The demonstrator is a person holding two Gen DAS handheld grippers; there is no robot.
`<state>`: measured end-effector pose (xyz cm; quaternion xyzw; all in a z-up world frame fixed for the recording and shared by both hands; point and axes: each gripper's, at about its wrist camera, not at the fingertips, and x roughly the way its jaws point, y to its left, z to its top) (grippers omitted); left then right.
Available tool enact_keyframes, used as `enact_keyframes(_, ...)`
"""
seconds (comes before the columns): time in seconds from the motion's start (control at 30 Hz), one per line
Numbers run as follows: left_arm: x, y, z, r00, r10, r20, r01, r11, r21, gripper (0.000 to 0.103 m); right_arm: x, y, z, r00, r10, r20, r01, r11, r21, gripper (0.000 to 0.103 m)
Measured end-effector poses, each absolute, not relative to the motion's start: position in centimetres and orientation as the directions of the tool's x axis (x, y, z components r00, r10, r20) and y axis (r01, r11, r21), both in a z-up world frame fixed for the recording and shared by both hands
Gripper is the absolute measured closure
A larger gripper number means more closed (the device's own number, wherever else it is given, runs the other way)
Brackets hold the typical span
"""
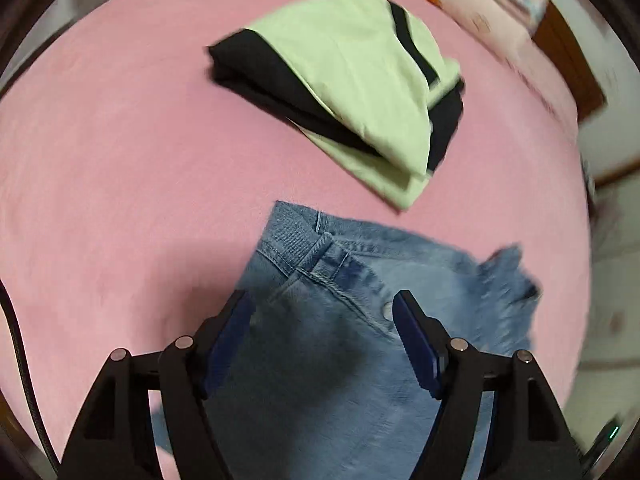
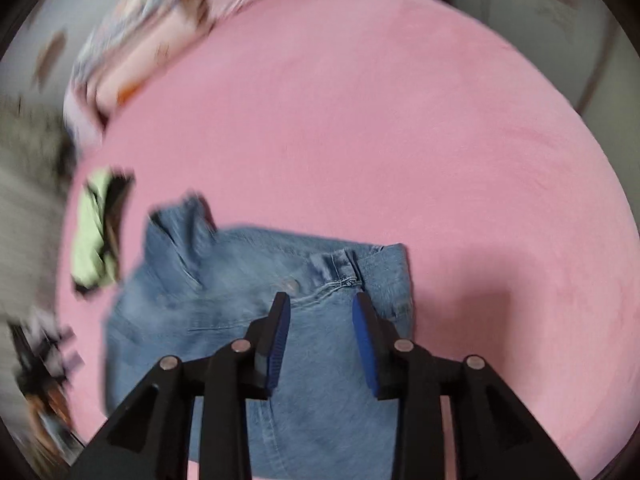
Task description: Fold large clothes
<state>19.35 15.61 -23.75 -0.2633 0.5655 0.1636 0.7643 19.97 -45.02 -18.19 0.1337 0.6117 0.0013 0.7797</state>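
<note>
Blue jeans [image 1: 340,320] lie folded on the pink bed sheet [image 1: 120,160], waistband and a frayed hem toward the far side. My left gripper [image 1: 322,304] is open above the jeans with nothing between its blue pads. In the right wrist view the same jeans [image 2: 248,304] lie below my right gripper [image 2: 320,304], which is open and empty over the waistband near the button [image 2: 291,286].
A folded light-green and black garment [image 1: 360,80] lies beyond the jeans; it shows blurred at the left of the right wrist view [image 2: 96,232]. Pillows or bedding [image 1: 480,0] sit at the bed's far edge. Blurred clutter [image 2: 36,360] lies off the bed's left.
</note>
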Motion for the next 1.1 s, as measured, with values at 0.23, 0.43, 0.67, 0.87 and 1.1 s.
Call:
enact_keyframes(0.23, 22.3, 13.7, -28.6, 0.243, -0.09, -0.966, -0.279, 0.947, -0.159, 0.031, 20.6, -44.4, -23.7, 0.186, 0.068, -0.98, 0.031, 0.997, 0.075, 0.07)
enact_keyframes(0.43, 23.5, 12.6, -30.4, 0.209, -0.079, -0.975, -0.185, 0.976, -0.119, 0.032, 21.3, -44.1, -26.0, 0.166, 0.117, -0.979, 0.059, 0.99, 0.129, 0.07)
enact_keyframes(0.67, 21.6, 14.3, -29.9, 0.248, -0.101, -0.963, -0.153, 0.978, -0.142, 0.089, 19.7, -41.7, -25.2, 0.22, 0.051, -0.974, 0.002, 0.999, 0.053, 0.088)
enact_keyframes(0.87, 20.8, 12.8, -27.5, 0.314, -0.031, -0.949, -0.087, 0.994, -0.061, 0.096, 19.1, -42.1, -22.3, 0.282, 0.066, -0.957, 0.059, 0.995, 0.086, 0.096)
enact_keyframes(1.1, 21.8, 11.8, -23.7, 0.441, 0.037, -0.897, -0.151, 0.988, -0.033, 0.098, 18.5, -42.2, -17.6, 0.428, 0.068, -0.901, 0.106, 0.987, 0.124, 0.097)
